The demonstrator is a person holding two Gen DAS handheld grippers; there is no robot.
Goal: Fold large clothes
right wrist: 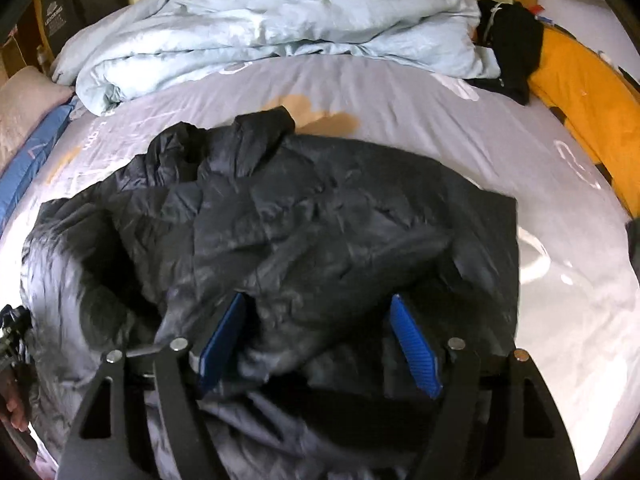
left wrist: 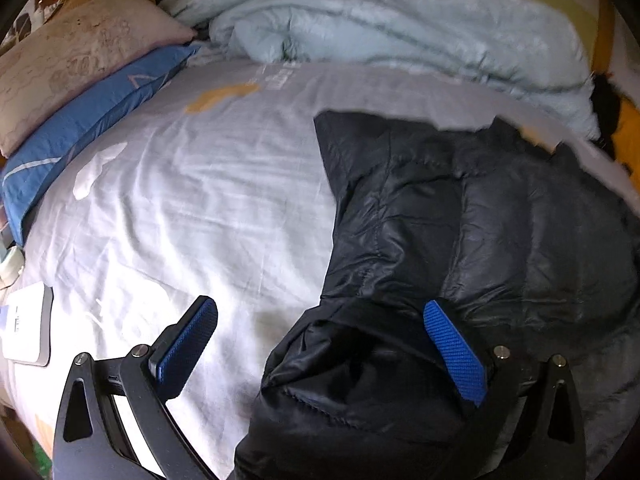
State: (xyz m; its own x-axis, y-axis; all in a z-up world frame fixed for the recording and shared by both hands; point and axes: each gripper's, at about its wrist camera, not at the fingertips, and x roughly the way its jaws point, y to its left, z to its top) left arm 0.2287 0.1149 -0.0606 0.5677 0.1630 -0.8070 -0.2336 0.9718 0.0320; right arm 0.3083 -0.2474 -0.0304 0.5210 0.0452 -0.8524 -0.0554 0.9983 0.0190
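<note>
A black puffer jacket (left wrist: pixel 460 220) lies on the bed's pale grey sheet (left wrist: pixel 180 200). In the left wrist view it fills the right half, with a sleeve cuff opening near the bottom middle. My left gripper (left wrist: pixel 320 312) is open, its right finger over the jacket's sleeve and its left finger over bare sheet. In the right wrist view the jacket (right wrist: pixel 300 220) lies crumpled across the middle. My right gripper (right wrist: pixel 318 304) is open, with a bunched fold of the jacket between its fingers.
A light blue duvet (left wrist: pixel 380 32) is heaped along the far side of the bed. A pink pillow (left wrist: pixel 72 56) and blue pillow (left wrist: pixel 88 120) lie at the left. A white box (left wrist: pixel 28 328) sits at the left edge. Yellow and black clothes (right wrist: pixel 560 80) lie at the right.
</note>
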